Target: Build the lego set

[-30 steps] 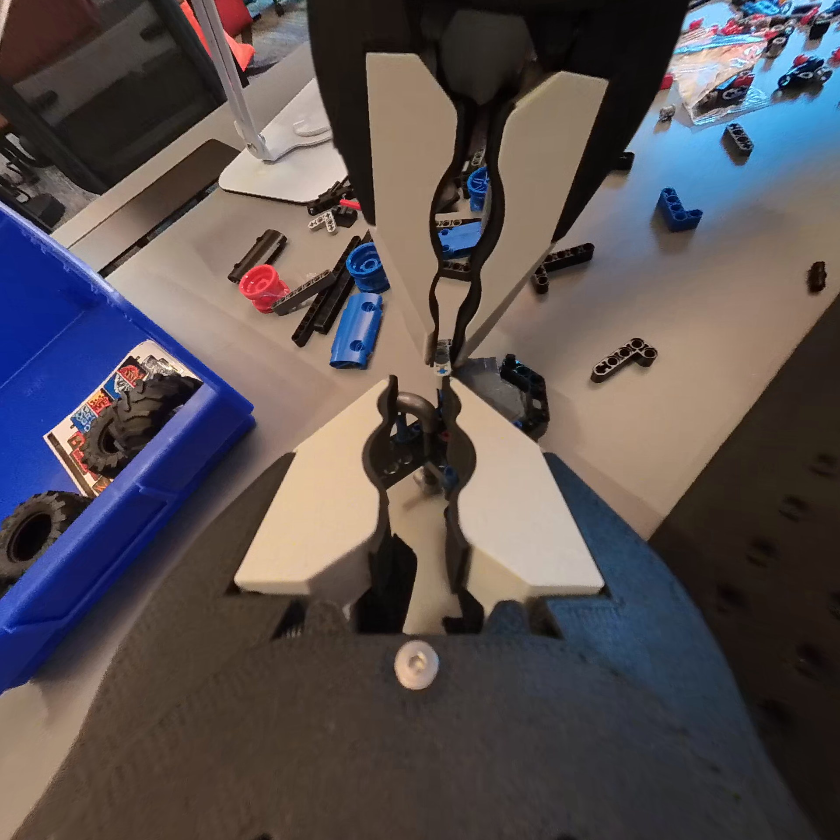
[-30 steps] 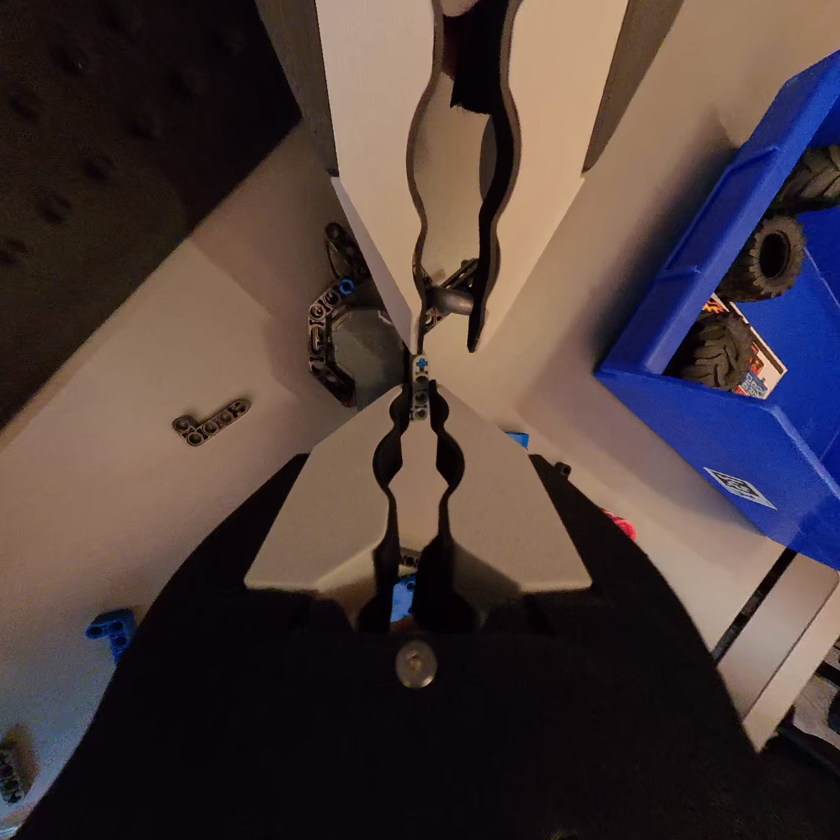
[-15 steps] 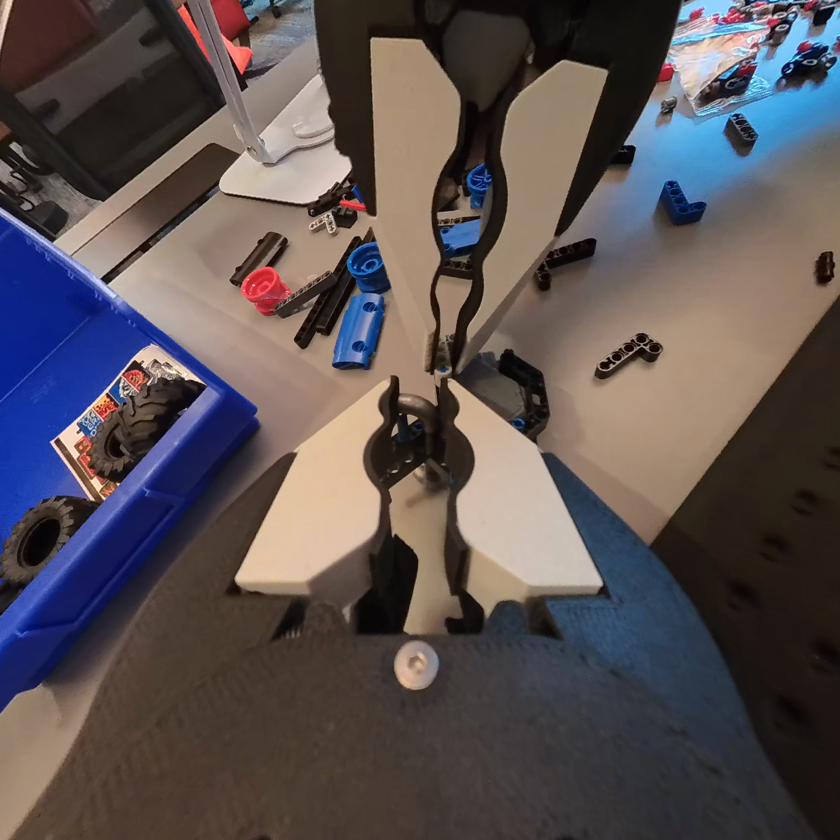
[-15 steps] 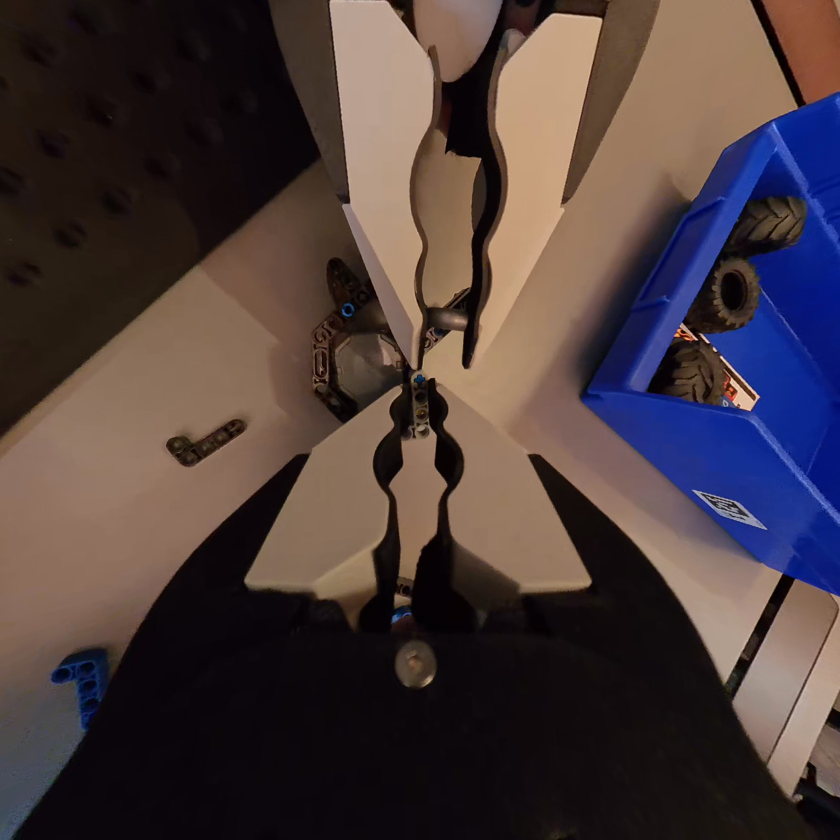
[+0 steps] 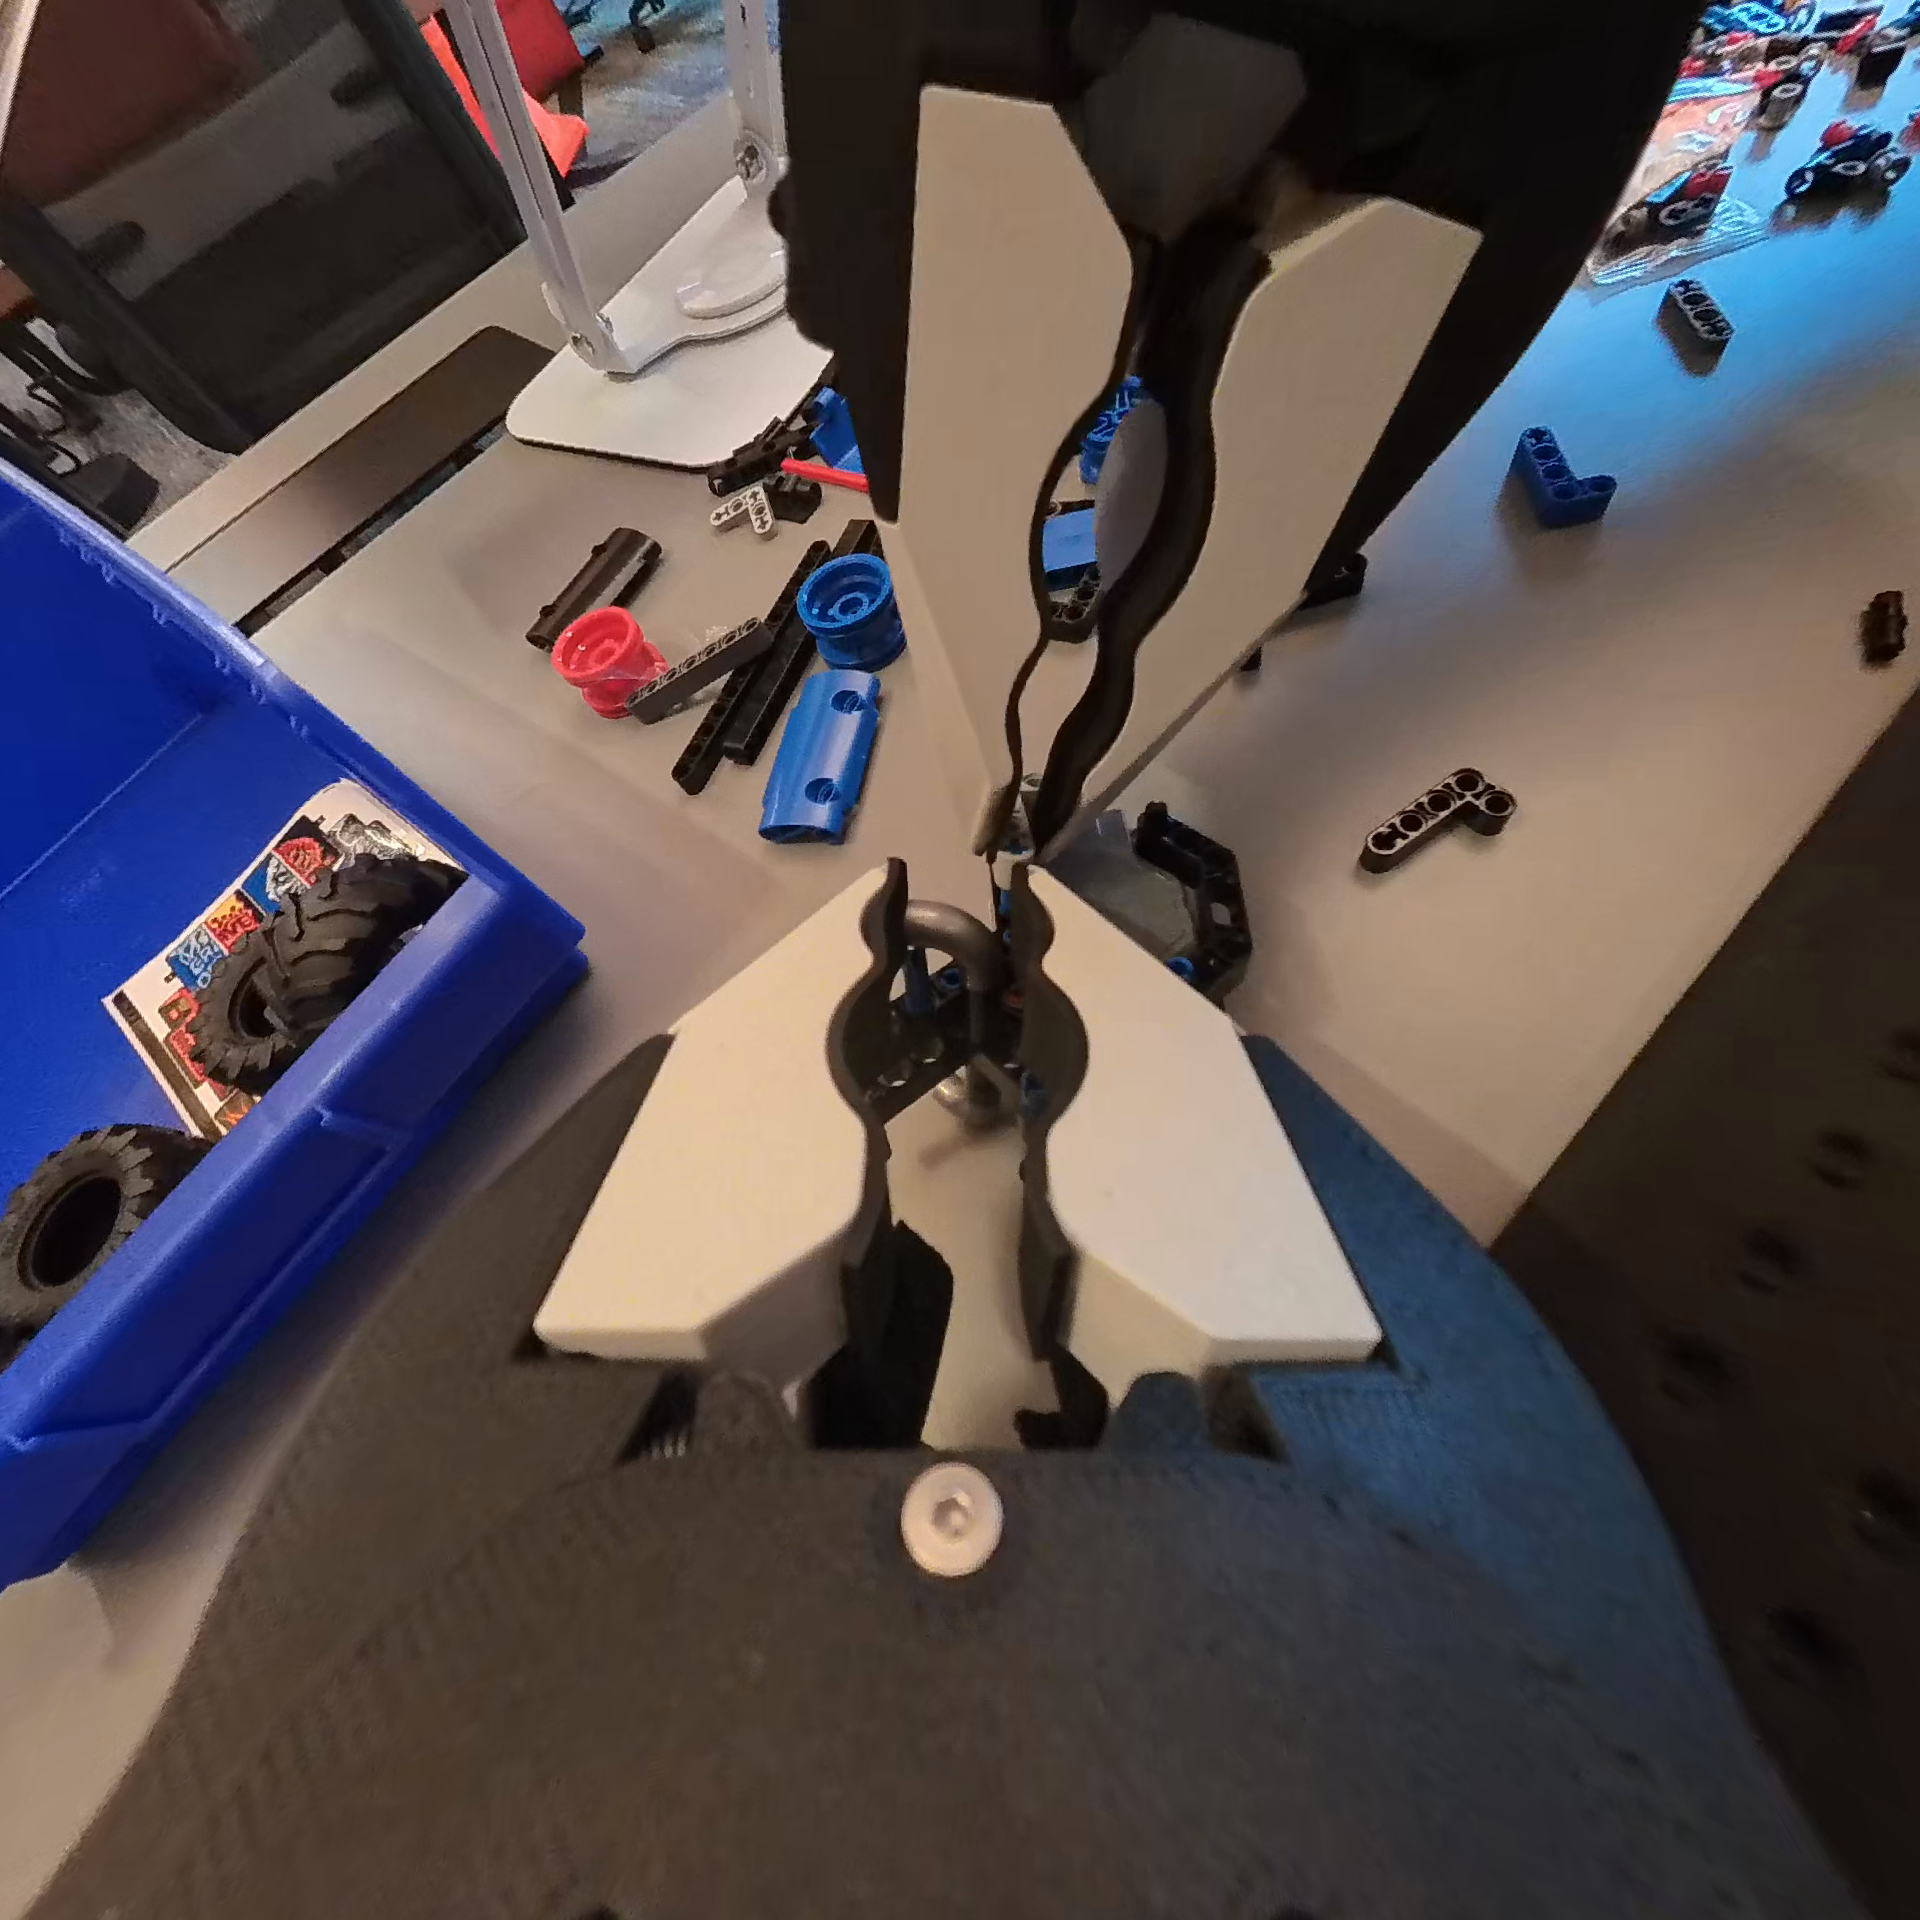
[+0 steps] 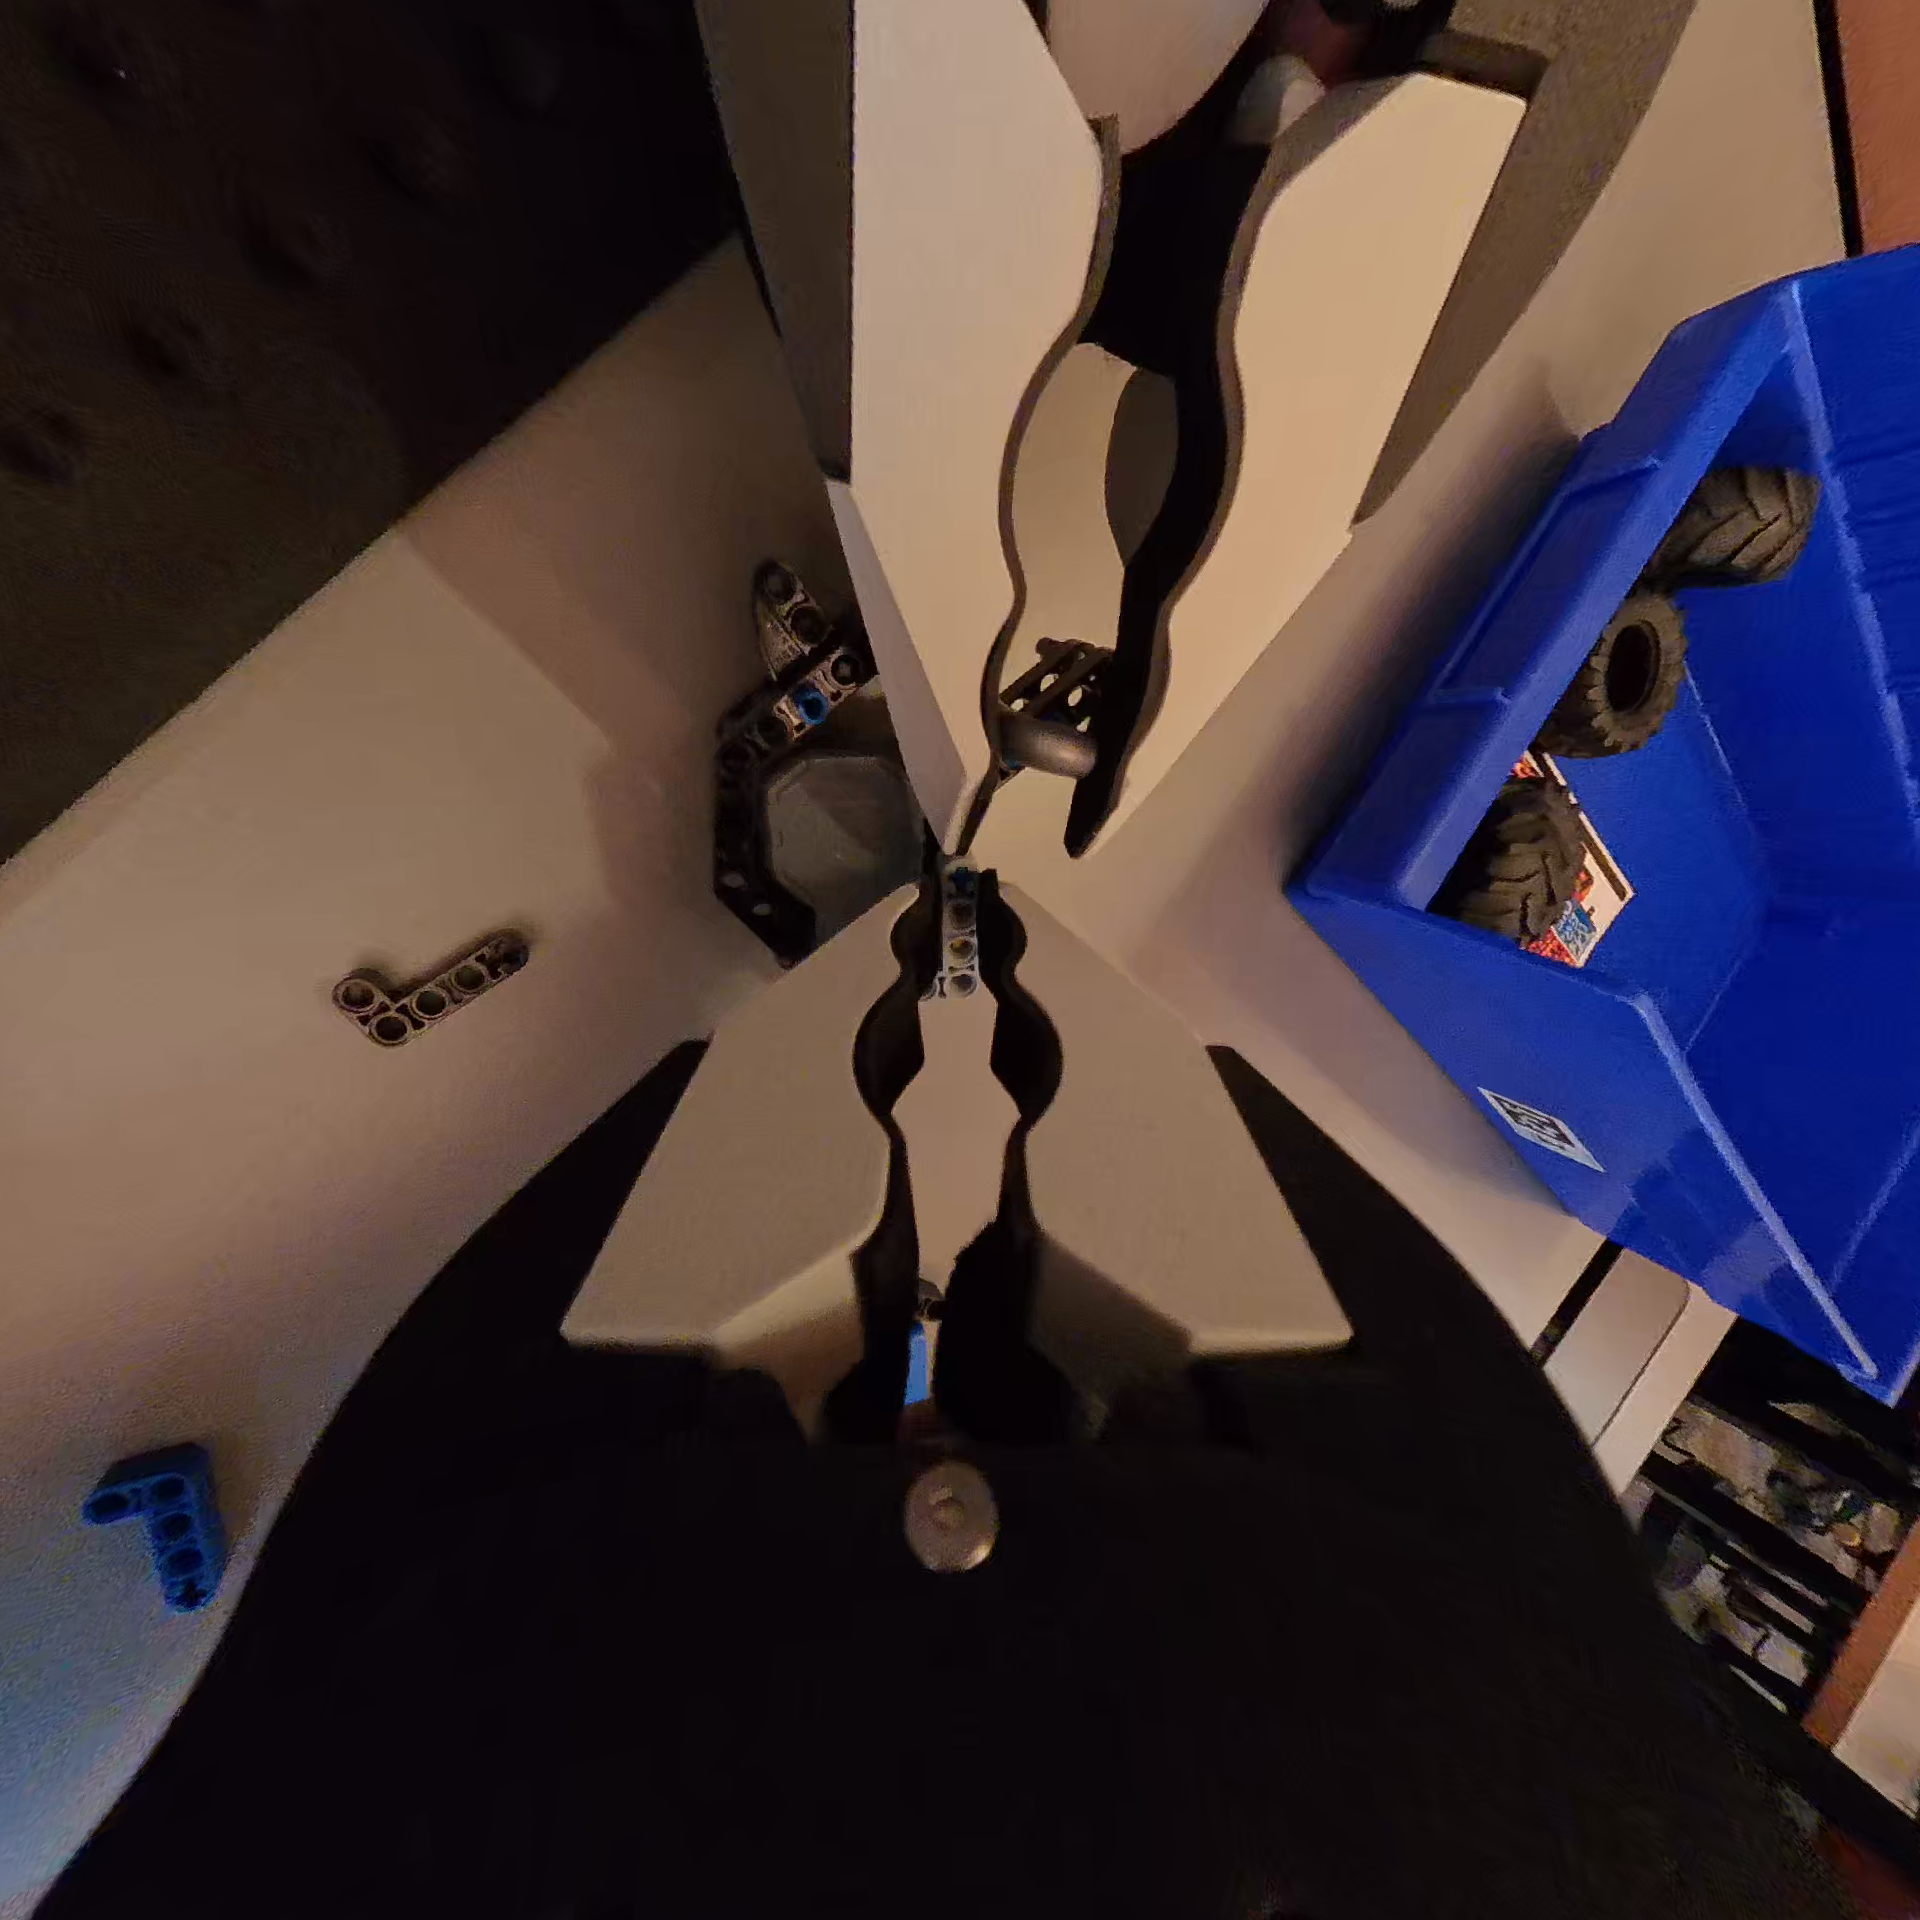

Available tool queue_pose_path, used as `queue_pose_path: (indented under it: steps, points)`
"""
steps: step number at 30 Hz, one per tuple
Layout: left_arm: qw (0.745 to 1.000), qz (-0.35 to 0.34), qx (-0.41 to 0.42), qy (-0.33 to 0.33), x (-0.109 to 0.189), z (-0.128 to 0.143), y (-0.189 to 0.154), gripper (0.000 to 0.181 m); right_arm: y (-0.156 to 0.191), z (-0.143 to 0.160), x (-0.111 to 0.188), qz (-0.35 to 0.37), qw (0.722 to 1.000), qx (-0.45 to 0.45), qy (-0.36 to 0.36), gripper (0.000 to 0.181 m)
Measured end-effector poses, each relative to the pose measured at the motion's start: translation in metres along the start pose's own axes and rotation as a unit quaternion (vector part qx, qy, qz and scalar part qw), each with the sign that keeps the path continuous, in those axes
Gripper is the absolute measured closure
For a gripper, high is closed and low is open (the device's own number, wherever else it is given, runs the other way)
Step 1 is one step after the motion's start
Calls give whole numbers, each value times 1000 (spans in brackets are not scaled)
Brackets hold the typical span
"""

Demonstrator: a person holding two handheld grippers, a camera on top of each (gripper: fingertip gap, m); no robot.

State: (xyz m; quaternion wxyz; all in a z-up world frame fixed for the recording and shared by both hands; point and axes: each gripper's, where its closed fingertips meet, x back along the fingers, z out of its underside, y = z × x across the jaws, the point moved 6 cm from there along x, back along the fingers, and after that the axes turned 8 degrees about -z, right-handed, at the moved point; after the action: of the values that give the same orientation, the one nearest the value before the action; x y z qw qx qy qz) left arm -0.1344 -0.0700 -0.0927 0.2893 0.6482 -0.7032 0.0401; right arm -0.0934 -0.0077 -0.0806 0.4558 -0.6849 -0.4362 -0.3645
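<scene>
Left claw (image 5: 961, 883) clamped on dark, holed lego assembly (image 5: 935, 1029) with curved grey bar; right claw (image 6: 961, 894) pinching small pale holed beam (image 6: 961, 945), tips seemingly touching above smooth bench (image 5: 1455, 987).

Left gripper (image 5: 961, 894) clamps a black-and-grey lego assembly (image 5: 951, 1023), tip to tip with the right gripper (image 5: 1013, 831), beside a blue plastic bin (image 5: 312, 1039).

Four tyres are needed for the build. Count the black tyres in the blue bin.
3, all in the blue bin: one farthest back, one beside it, one on the sticker sheet. The wall may hide more.
</scene>
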Motion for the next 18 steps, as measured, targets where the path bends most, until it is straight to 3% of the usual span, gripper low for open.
queue_pose_path:
  steps: [5,9,14,17,18]
  points:
    - [1000,0,5,-5,0,1,0,163,3,-3,-1,23,999,26,32,177]
    - [1000,5,24,-7,1,1,2,163,0,0,-1,7,1000,1,0,177]
    - [998,27,55,-23,18,-1,-1,143,-3,2,-1,-1,1000,-18,-20,177]
    - [1000,14,17,-11,17,2,-10,125,-3,2,-1,-4,1000,-17,-18,176]
    - [1000,7,8,-8,17,2,-10,126,-3,1,-1,-4,1000,-16,-17,176]
